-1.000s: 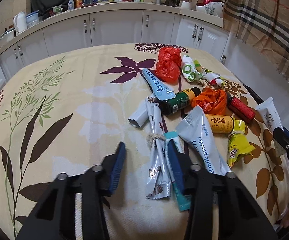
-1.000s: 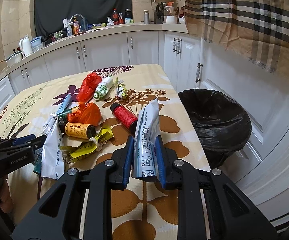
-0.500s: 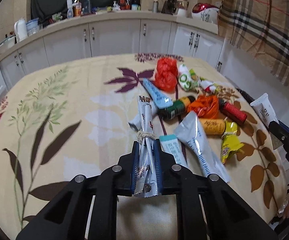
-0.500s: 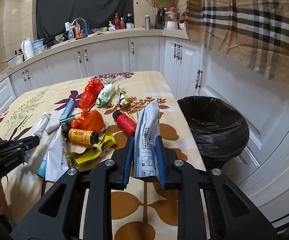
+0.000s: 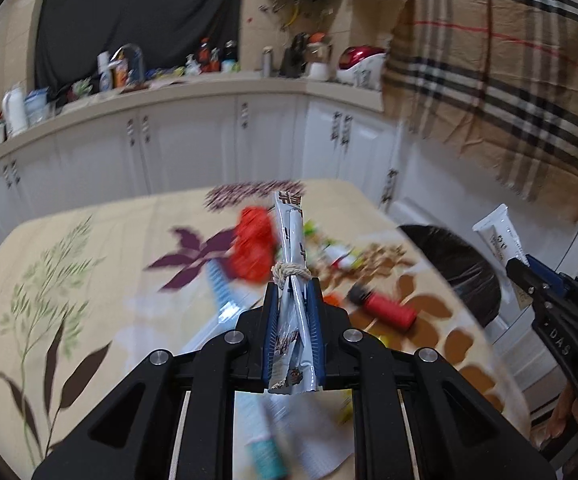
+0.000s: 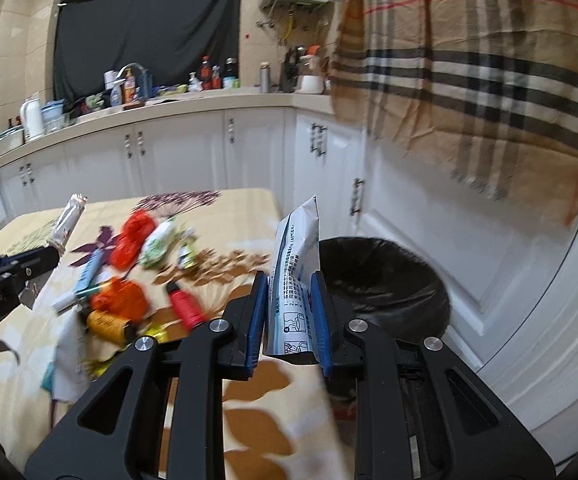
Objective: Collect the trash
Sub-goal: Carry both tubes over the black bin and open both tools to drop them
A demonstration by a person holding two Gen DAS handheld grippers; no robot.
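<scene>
My left gripper (image 5: 292,292) is shut on a silver wrapper tied with twine (image 5: 290,240) and holds it upright above the table; it also shows in the right wrist view (image 6: 67,222). My right gripper (image 6: 287,280) is shut on a white pouch (image 6: 295,264), also seen in the left wrist view (image 5: 497,236), held beside the black-lined trash bin (image 6: 385,276) at the table's right edge. Loose trash lies on the floral tablecloth (image 6: 225,216): a red bag (image 6: 133,240), a red can (image 6: 185,308), an orange bag (image 6: 119,300), a yellow can (image 6: 107,324).
White cabinets (image 6: 193,156) and a cluttered counter (image 6: 149,96) run behind the table. A plaid cloth (image 6: 481,64) hangs at the upper right above the bin. More tubes and wrappers lie near the table's front (image 5: 265,448).
My left gripper closed on the tied silver wrapper and lifted it off the table, swinging right toward the bin. My right gripper rose with the white pouch, nearer the bin.
</scene>
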